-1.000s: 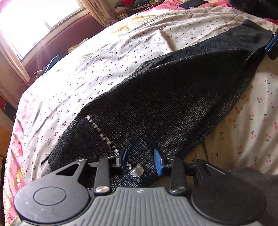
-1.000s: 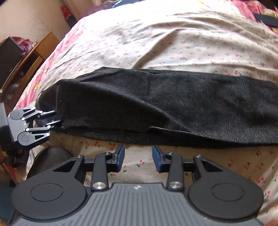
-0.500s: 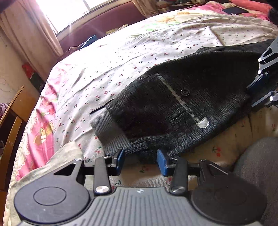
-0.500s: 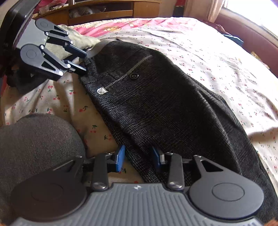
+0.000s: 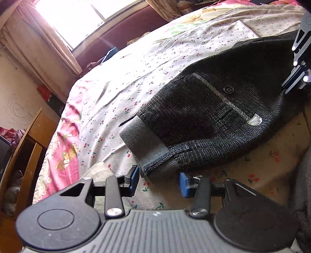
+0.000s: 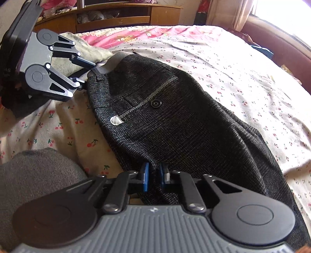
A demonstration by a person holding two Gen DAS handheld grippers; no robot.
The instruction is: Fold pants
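Note:
Dark grey checked pants [image 5: 206, 116] lie flat on the cherry-print bed sheet [image 5: 136, 77], back pocket with a button up. They also show in the right wrist view [image 6: 184, 124]. My left gripper [image 5: 159, 184] is open, its blue pads on either side of the grey waistband corner [image 5: 143, 148]. My right gripper [image 6: 155, 178] is shut on a pinched fold of the pants' near edge at the seat. The left gripper shows at the waistband in the right wrist view [image 6: 87, 75].
A grey cloth lump [image 6: 35, 171] lies near the bed's front edge. A wooden headboard and shelf [image 6: 108, 15] stand beyond the waistband end. A window with curtains [image 5: 64, 29] is on the far side of the bed.
My right gripper has closed on the pants' edge. My left gripper has moved in to the waistband corner, still open.

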